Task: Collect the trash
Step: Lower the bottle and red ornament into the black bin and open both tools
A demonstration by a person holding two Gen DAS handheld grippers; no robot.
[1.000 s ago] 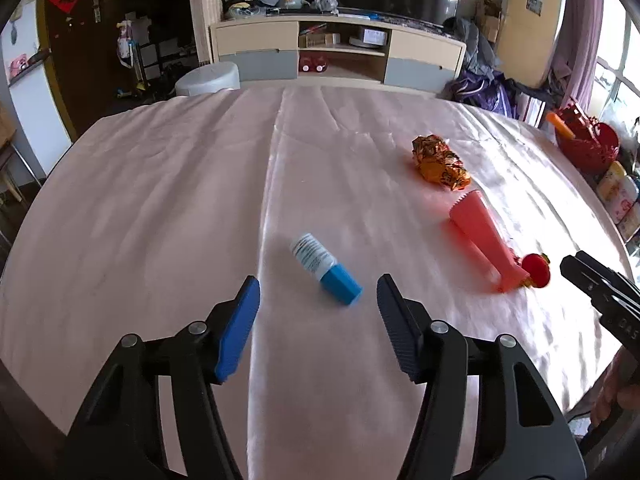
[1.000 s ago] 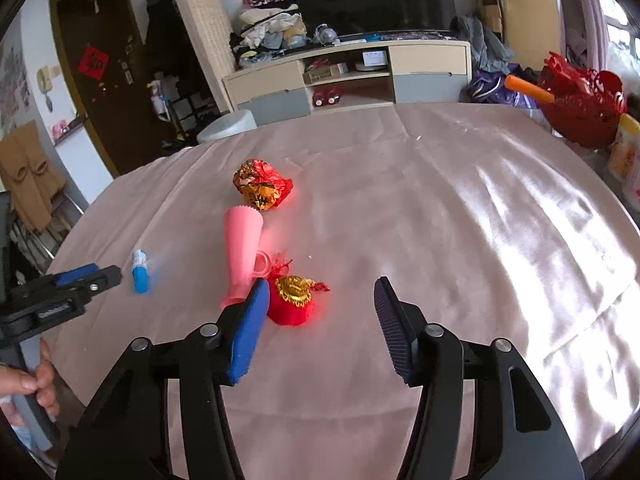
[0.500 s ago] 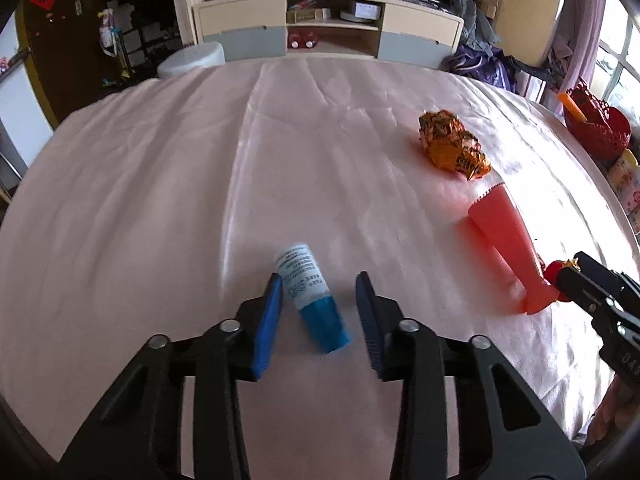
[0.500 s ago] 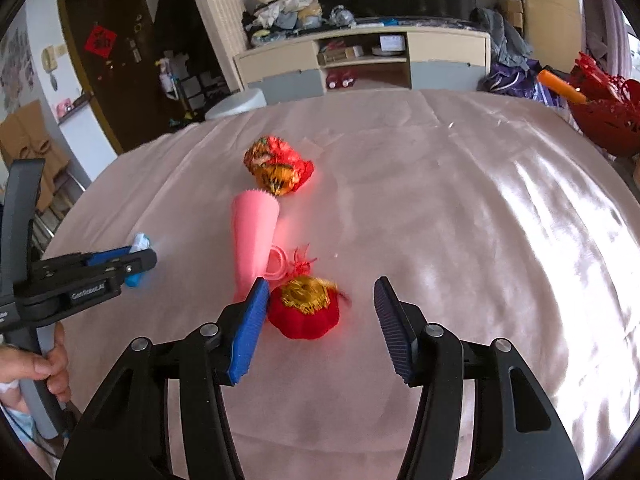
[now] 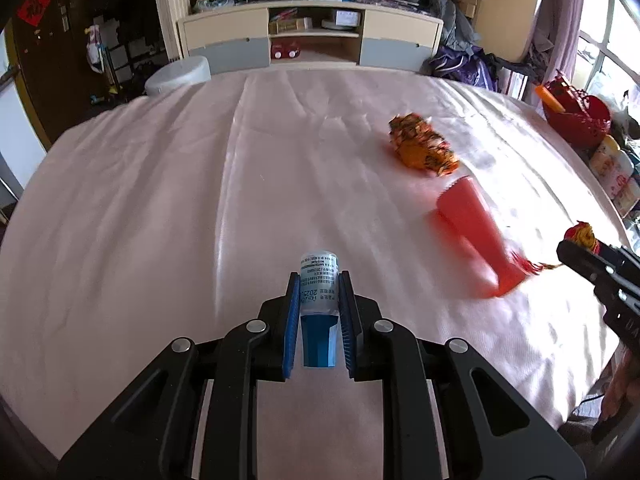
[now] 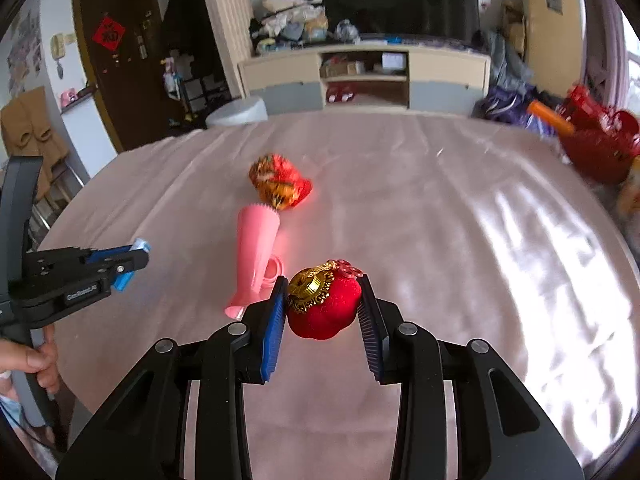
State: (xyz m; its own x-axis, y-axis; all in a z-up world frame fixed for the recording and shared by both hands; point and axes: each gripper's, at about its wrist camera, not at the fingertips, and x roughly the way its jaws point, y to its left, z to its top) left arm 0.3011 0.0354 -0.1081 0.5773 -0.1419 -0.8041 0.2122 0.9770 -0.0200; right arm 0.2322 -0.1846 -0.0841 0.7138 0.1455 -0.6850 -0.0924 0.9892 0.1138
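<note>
Left gripper (image 5: 319, 310) clamped tight on small blue-capped tube (image 5: 319, 300), pads along its smooth sides; it could slide out forward. Right gripper (image 6: 322, 312) pinches red velvet ornament (image 6: 323, 307), which bulges above the pads: may pop free. Pink cone (image 6: 256, 256) and crumpled wrapper (image 6: 279, 181) lie ahead-left, uncollected.

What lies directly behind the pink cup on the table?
A crumpled orange-red wrapper sits just beyond the pink cup at its toothed rim. Whether they touch is unclear. A pink ring lies beside the cup, partly hidden.
</note>
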